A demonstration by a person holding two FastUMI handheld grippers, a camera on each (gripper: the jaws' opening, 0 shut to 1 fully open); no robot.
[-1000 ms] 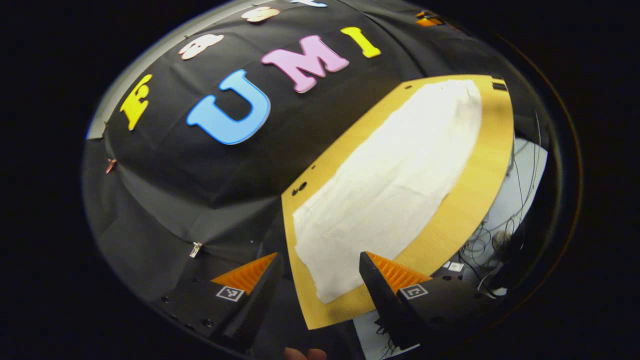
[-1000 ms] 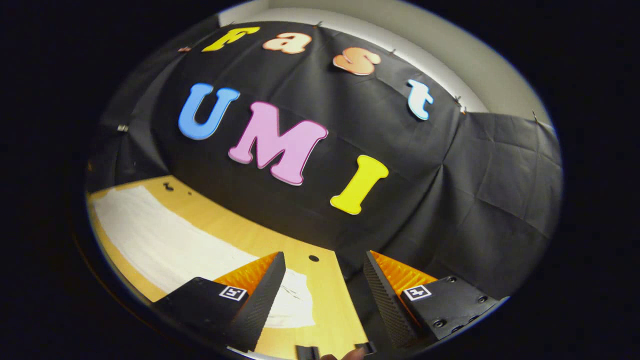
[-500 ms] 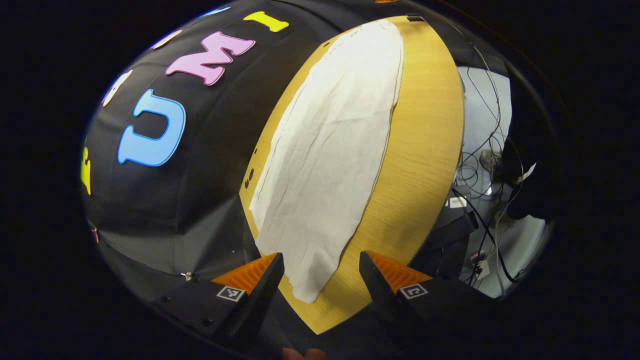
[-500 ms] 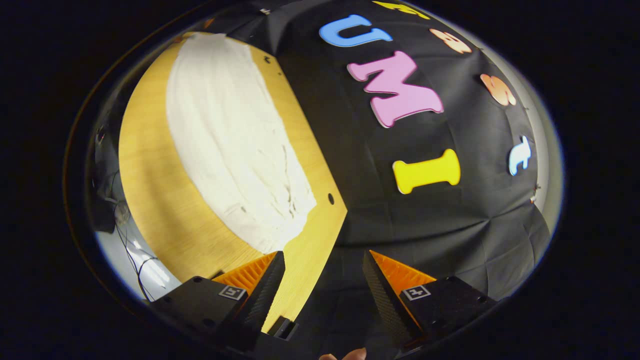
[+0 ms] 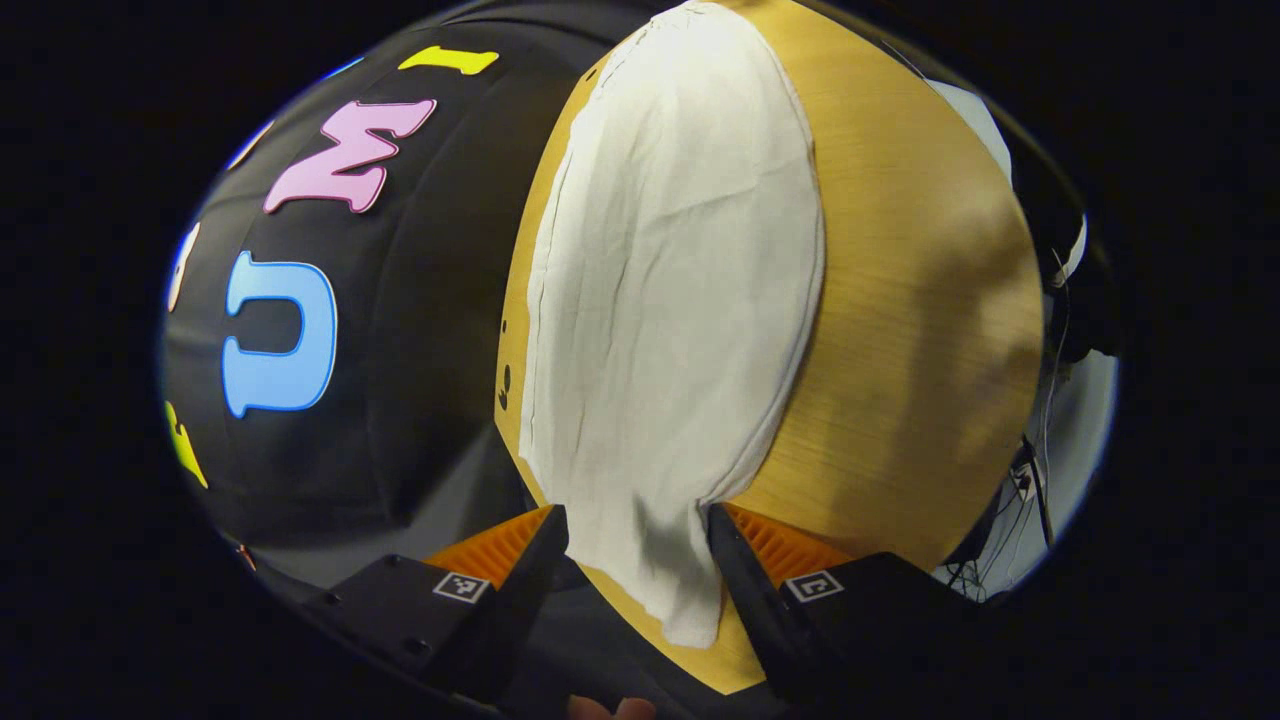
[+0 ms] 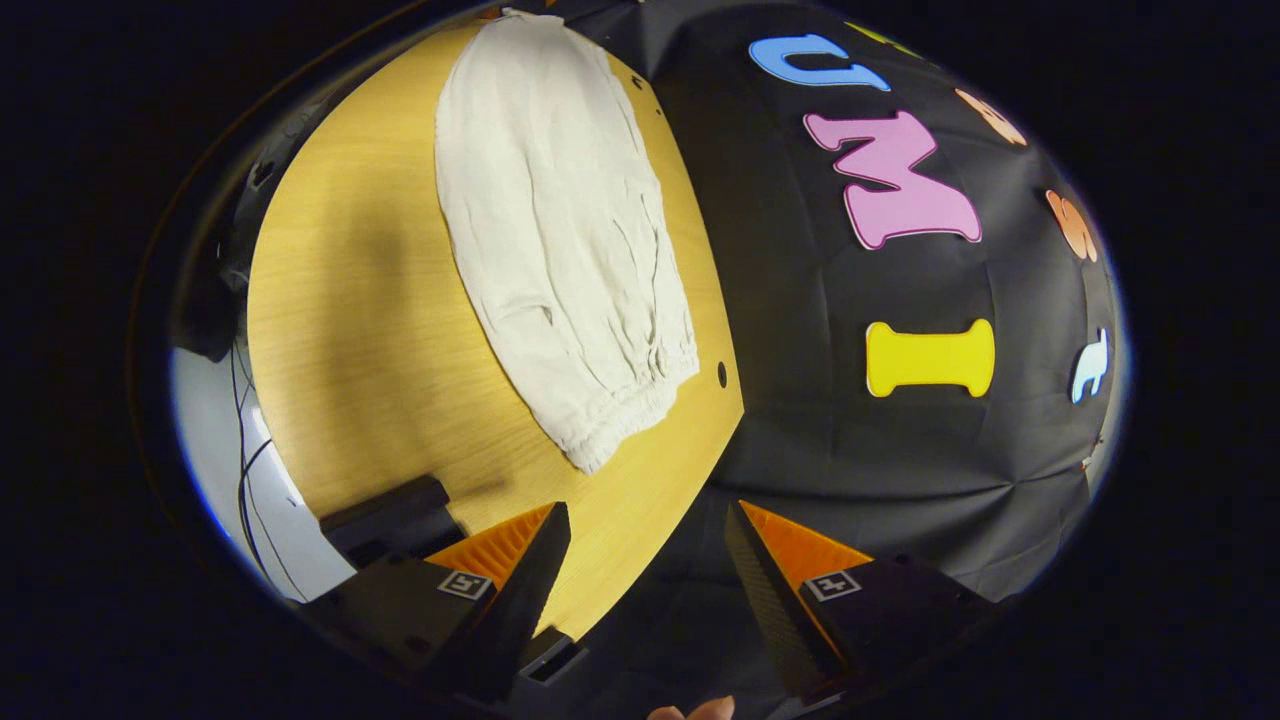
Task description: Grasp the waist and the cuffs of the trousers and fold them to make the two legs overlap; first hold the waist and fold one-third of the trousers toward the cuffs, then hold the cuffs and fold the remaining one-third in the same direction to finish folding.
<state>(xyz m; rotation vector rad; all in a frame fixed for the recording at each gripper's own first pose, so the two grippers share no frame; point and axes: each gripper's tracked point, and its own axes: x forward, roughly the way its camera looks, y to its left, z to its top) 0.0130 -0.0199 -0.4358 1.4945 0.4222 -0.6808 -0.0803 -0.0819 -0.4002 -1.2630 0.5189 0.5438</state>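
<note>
Trousers (image 5: pixel 670 300) lie flat along the table (image 5: pixel 900 300), one long pale strip beside the black wall cloth (image 5: pixel 420 350). Your left gripper (image 5: pixel 640 545) is at the cuff end, jaws wide, with the cuff corner running between the fingers and nothing pinched. In the right gripper view, the gathered waist (image 6: pixel 625 415) sits near the table's corner. Your right gripper (image 6: pixel 645 550) hangs over the table edge, short of the waist, jaws wide and holding nothing.
</note>
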